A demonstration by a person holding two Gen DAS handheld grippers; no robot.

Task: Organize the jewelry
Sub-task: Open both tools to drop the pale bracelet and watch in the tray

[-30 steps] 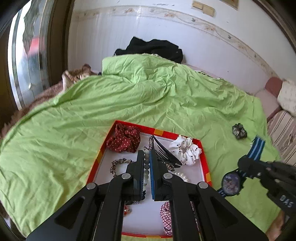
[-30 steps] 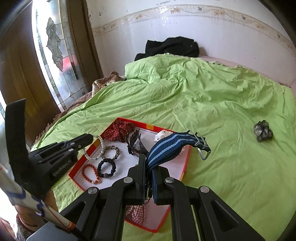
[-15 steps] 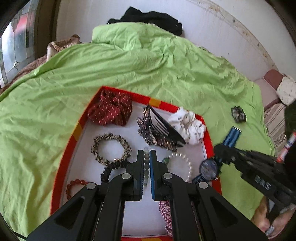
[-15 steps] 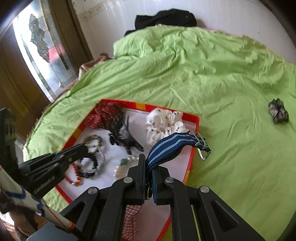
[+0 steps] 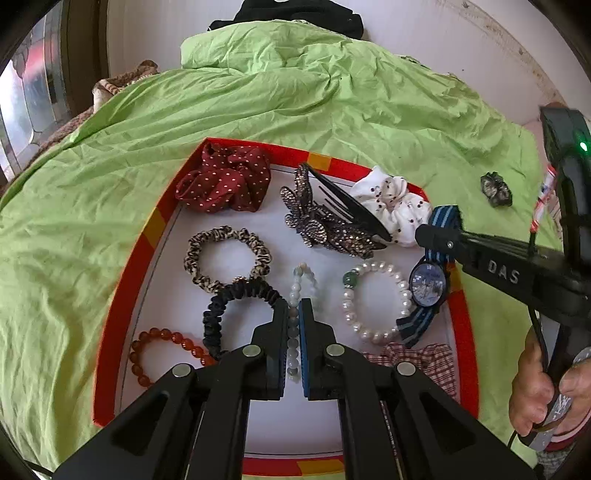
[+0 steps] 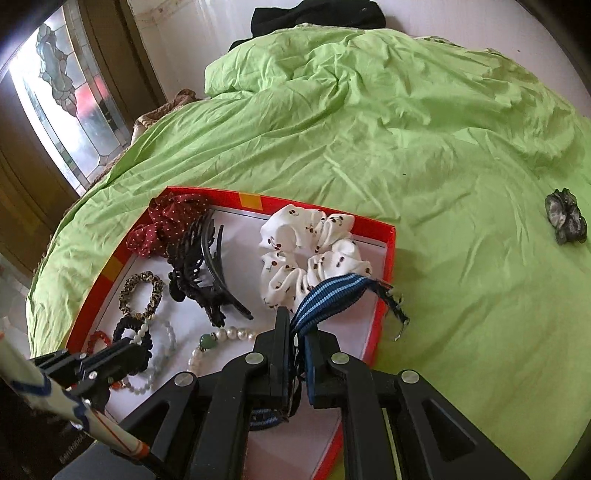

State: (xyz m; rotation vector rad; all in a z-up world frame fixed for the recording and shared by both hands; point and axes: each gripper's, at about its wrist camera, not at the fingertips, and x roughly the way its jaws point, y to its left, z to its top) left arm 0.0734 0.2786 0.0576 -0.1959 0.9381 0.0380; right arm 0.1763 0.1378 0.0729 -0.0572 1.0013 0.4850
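Observation:
A red-rimmed tray (image 5: 122, 266) with a white floor lies on the green bedspread (image 5: 332, 92). My left gripper (image 5: 294, 306) is shut on a pale bead bracelet (image 5: 300, 275), held just above the tray's middle. My right gripper (image 6: 296, 328) is shut on a watch with a blue striped strap (image 6: 328, 295); the watch face (image 5: 427, 286) hangs over the tray's right rim (image 6: 384, 280). In the tray lie a pearl bracelet (image 5: 373, 295), a black scrunchie (image 5: 236, 302), a leopard scrunchie (image 5: 227, 258), a red bead bracelet (image 5: 162, 350), a red dotted scrunchie (image 5: 225, 181), a black hair claw (image 5: 332, 221) and a white scrunchie (image 6: 310, 251).
A dark scrunchie (image 6: 565, 218) lies alone on the bedspread to the right of the tray. A checked red scrunchie (image 5: 421, 360) sits at the tray's near right corner. Black clothing (image 6: 314, 14) lies by the wall behind the bed. A stained-glass door (image 6: 62, 96) stands at the left.
Both grippers have come down and forward over the tray. The watch has moved from beside the tray to over its right rim. The bead bracelet stays in the left gripper.

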